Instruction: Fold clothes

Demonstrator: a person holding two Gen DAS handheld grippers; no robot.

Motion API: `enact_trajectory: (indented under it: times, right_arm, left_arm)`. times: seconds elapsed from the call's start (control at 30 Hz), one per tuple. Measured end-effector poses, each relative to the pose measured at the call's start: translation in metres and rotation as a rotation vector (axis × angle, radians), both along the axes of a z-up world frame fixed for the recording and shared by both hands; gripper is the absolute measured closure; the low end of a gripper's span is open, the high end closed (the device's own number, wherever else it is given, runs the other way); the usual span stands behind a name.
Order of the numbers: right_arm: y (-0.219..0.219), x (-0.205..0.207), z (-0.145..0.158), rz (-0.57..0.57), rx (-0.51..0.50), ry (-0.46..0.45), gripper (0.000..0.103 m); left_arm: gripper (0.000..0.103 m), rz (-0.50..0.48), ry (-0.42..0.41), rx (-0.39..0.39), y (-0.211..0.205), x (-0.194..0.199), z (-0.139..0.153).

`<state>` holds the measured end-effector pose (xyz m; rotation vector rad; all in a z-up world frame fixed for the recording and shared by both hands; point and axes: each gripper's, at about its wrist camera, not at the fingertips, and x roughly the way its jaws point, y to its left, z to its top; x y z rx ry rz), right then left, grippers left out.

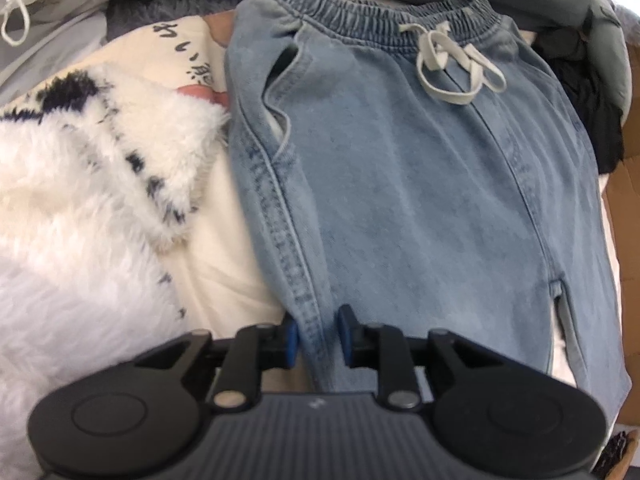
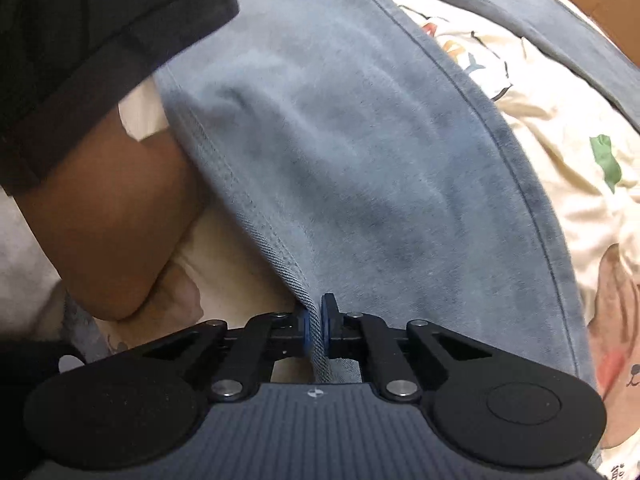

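**Gripper Positions on the Denim Trousers**

The left gripper sits at the bottom centre of the left wrist view; its jaws stand somewhat apart, with the side seam of the light-blue denim trousers running between the blue pads; the fabric fills the gap, but whether the pads press on it cannot be told. The trousers lie flat ahead of this gripper, spreading from the lower centre to the top of the frame; the elastic waistband lies across the upper centre, with the pale drawstring tied just below it; a side pocket opening shows at the upper left of the garment. A fluffy white item with dark markings lies to the left of the trousers, touching their edge; both rest on a cream printed sheet.

The right gripper sits at the bottom centre of the right wrist view; its jaws are pressed nearly together, pinching a stitched edge of the trousers; the fabric rises from the pads and spreads across the centre and upper right of the frame. A person's bare arm in a dark sleeve occupies the left side, beside the fabric edge; the cream printed sheet shows at the right.
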<state>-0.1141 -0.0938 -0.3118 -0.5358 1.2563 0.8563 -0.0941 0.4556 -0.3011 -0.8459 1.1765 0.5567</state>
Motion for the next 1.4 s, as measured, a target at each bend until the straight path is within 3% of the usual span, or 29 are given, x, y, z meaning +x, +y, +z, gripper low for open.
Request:
enact_trajectory:
  times: [0.37, 0.53, 0.7, 1.0, 1.4]
  right_arm:
    - [-0.007, 0.017, 0.022, -0.072, 0.011, 0.004, 0.1]
    - [-0.008, 0.024, 0.032, -0.078, 0.015, -0.012, 0.1]
    - [-0.007, 0.032, 0.044, -0.071, 0.013, -0.044, 0.101]
    - [-0.013, 0.045, 0.074, -0.148, 0.027, -0.097, 0.101]
    - [-0.02, 0.093, 0.108, -0.272, 0.029, -0.192, 0.101]
  left_arm:
    - [0.087, 0.053, -0.086, -0.035, 0.007, -0.006, 0.017]
    - [0.096, 0.048, -0.093, -0.035, 0.007, 0.001, 0.021]
    - [0.097, -0.01, -0.102, -0.01, -0.001, 0.012, 0.038]
    - [0.098, -0.087, -0.143, 0.001, -0.013, 0.044, 0.075]
    - [0.098, -0.204, -0.191, 0.035, -0.035, 0.104, 0.109]
